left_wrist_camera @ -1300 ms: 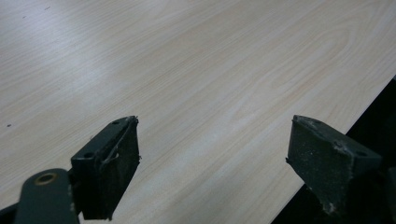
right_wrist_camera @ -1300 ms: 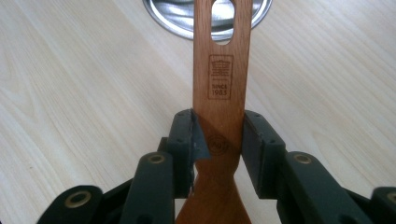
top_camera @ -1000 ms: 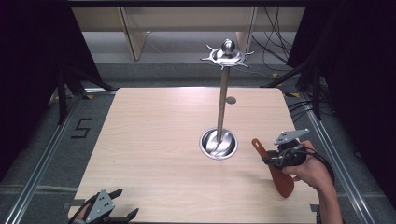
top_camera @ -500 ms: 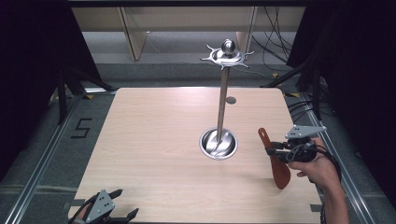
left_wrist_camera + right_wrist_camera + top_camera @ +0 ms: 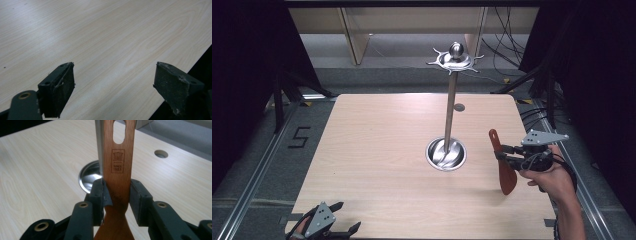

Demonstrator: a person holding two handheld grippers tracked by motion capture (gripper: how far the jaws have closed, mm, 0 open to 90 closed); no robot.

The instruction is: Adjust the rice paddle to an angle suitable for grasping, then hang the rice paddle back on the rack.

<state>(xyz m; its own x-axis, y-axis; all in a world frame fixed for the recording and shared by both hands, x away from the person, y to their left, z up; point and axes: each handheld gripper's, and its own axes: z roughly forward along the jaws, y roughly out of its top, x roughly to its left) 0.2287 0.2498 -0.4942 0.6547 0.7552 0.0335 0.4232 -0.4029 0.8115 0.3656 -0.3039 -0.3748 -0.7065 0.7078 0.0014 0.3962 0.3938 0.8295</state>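
Observation:
A reddish-brown wooden spatula [image 5: 507, 180] hangs above the table's right side, handle end up and blade down. My right gripper [image 5: 506, 156] is shut on its handle, held by a hand coming from the lower right. In the right gripper view both pads [image 5: 100, 193] press the handle [image 5: 120, 167] just below its stamped mark and slotted hole. A metal hanging stand [image 5: 451, 107] rises from a round base [image 5: 446, 155], with a hooked top [image 5: 455, 58]; its pole [image 5: 99, 147] stands just behind the spatula. My left gripper [image 5: 343, 225] rests open at the table's near left edge, jaws [image 5: 115, 85] apart with nothing between.
The wooden table [image 5: 377, 150] has a small round hole [image 5: 459, 107] behind the stand. Metal rails run along both sides, and a floor mark "5" [image 5: 298, 137] lies on the left. Cables and dark drapes stand at the back right.
The right hand has lifted the spatula and tipped it more upright, drifting slightly right. The left gripper has stayed put.

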